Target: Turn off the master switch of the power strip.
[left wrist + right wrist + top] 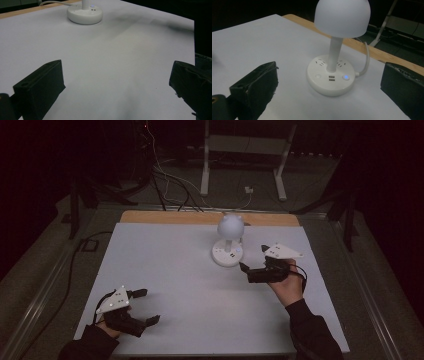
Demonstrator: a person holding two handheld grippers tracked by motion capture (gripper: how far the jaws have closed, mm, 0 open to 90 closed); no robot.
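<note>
Right gripper (245,270), jaws spread and empty, nearing the lamp (331,75); left gripper (145,306) idling open. Still needing contact with the base button (346,77).

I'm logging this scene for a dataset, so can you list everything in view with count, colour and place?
Desk lamp: one, white, dome shade on a round base with sockets, far middle of the table.
Blue light: one, lit on the lamp base.
Lamp cable: one, white, runs off the far edge.
Table: one, white top with a wooden far edge.
Metal frame: one, white, on the floor beyond the table.
Left gripper: one, black, near left, open.
Right gripper: one, black, beside the lamp base, open.
</note>
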